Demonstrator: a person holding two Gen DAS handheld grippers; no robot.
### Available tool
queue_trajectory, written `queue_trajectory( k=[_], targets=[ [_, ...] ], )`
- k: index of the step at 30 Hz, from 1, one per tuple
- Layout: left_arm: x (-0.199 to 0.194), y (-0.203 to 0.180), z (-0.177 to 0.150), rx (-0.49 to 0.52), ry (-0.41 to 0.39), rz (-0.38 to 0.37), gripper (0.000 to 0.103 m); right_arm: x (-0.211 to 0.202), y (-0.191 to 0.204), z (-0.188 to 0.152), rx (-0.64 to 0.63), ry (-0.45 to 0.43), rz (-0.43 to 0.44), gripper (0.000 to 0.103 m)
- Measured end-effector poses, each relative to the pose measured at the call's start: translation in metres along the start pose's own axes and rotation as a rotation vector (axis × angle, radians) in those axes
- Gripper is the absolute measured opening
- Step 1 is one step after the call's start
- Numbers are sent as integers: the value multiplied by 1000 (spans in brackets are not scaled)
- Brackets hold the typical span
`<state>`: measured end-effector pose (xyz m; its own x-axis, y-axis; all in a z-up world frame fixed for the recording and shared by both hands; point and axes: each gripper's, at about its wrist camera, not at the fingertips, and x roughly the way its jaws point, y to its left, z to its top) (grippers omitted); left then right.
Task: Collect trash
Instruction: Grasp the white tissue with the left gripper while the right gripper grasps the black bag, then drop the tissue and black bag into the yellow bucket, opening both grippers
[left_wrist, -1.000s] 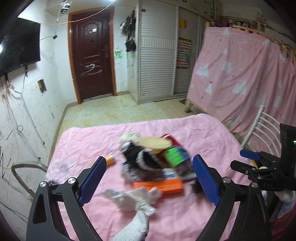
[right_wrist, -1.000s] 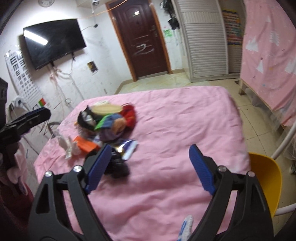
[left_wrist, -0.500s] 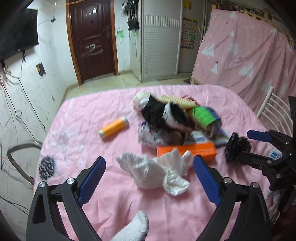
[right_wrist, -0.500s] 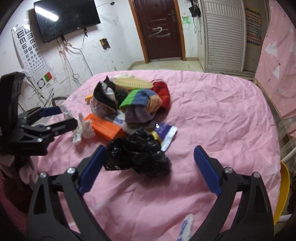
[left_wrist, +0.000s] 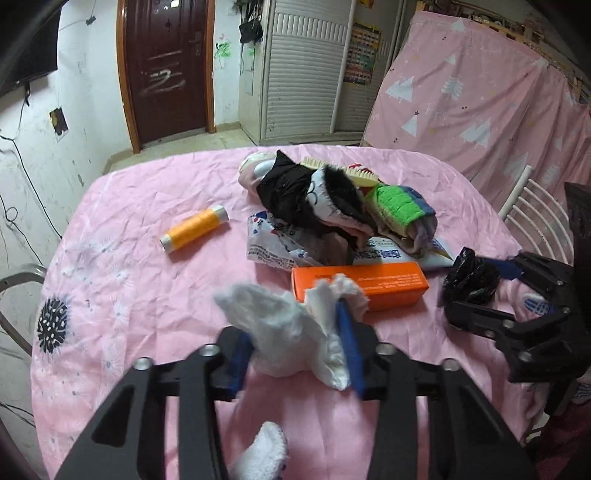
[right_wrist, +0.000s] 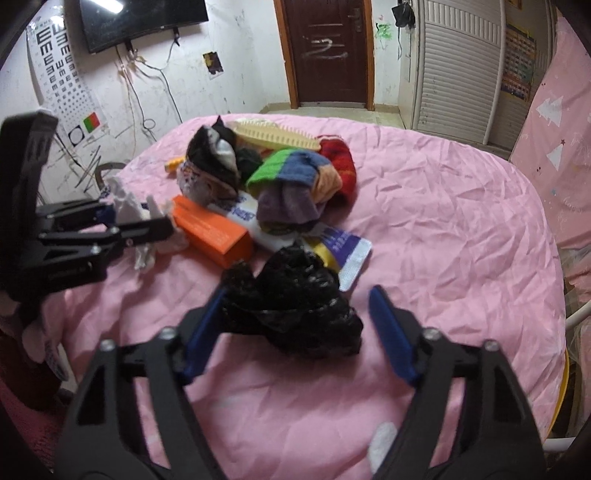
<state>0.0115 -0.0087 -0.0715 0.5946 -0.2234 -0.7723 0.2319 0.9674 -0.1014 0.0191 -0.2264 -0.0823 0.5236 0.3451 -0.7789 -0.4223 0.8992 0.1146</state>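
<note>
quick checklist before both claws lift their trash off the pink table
1. Left claw closed on the white tissue: ok; its jaws have just been closing.
2. Right claw closed on the black bag: not ok; jaws closing, gap remains on one side.
3. Tissue free of the orange box: cannot tell, they overlap.
4. Bag off the purple packet: cannot tell.
5. Trash bin in view: not ok.

Cloth, plastic, card and thread on a creased sheet.
Matt pink cotton-like sheet (left_wrist: 147, 221), wrinkled; beside the smooth orange card box (left_wrist: 360, 284), soft crumpled white tissue (left_wrist: 288, 328), glossy crinkled black plastic bag (right_wrist: 291, 306), wound orange thread spool (left_wrist: 194, 228), fuzzy knitted socks (right_wrist: 295, 177), shiny printed wrappers (left_wrist: 273, 243).
</note>
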Motion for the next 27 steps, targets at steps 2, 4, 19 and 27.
queue_trajectory(
  k=[2,4,19,27],
  targets=[
    [-4,0,0,-5,-10,-1,19,1,2,-1,-13,2,-4,47],
    [-9,1,1,-15,-20,-2,17,-1,4,-3,-27,-10,-11,39],
    [-68,-26,18,11,-162,-27,14,-52,-29,0,65,-175,-13,34],
    [-93,-78,33,89,-271,-117,14,-91,-75,-15,159,-259,-71,34]
  ],
)
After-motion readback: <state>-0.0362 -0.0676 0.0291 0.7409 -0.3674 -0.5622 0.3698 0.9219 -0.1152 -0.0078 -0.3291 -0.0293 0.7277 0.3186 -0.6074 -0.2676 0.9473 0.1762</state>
